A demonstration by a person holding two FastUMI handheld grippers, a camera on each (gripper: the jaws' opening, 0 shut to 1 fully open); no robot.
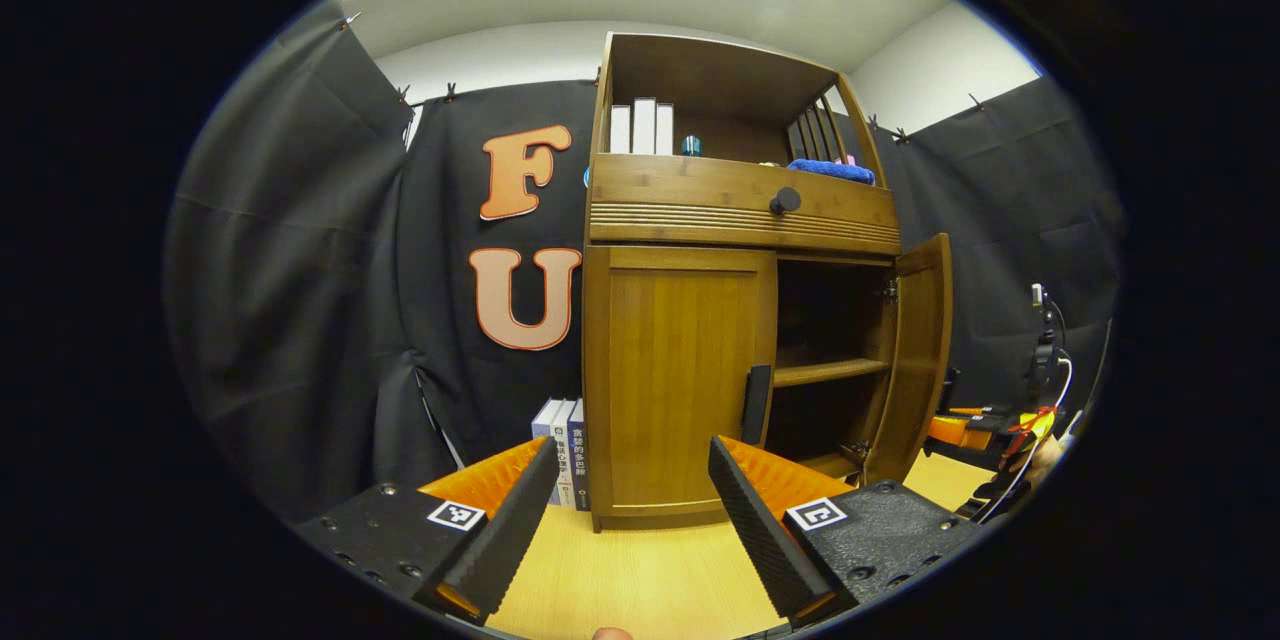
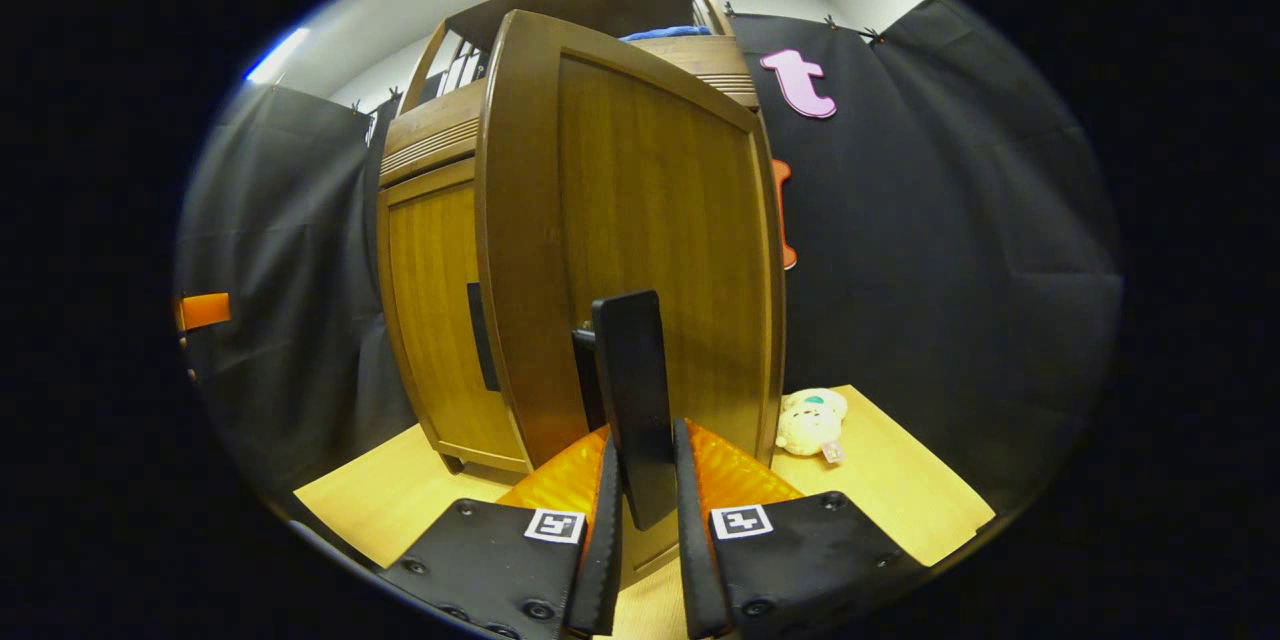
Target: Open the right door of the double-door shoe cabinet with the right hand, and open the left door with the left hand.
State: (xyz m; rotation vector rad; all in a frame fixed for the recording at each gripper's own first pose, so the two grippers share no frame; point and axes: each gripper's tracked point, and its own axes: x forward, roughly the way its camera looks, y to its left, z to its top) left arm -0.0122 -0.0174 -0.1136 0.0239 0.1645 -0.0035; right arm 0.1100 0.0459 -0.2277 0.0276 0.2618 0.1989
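We find the right gripper (image 2: pixel 645 510) clamped on the right door's handle (image 2: pixel 632 390), right door (image 2: pixel 650 220) swung wide. The left gripper (image 1: pixel 630 510) stands spread before the shut left door (image 1: pixel 680 380); we advise closing squarely on its handle (image 1: pixel 756 404).

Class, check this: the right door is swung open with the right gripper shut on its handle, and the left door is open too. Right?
Not quite. The left door is closed, as the left gripper view shows. The rest holds: the right door is open and the right gripper is shut on its handle.
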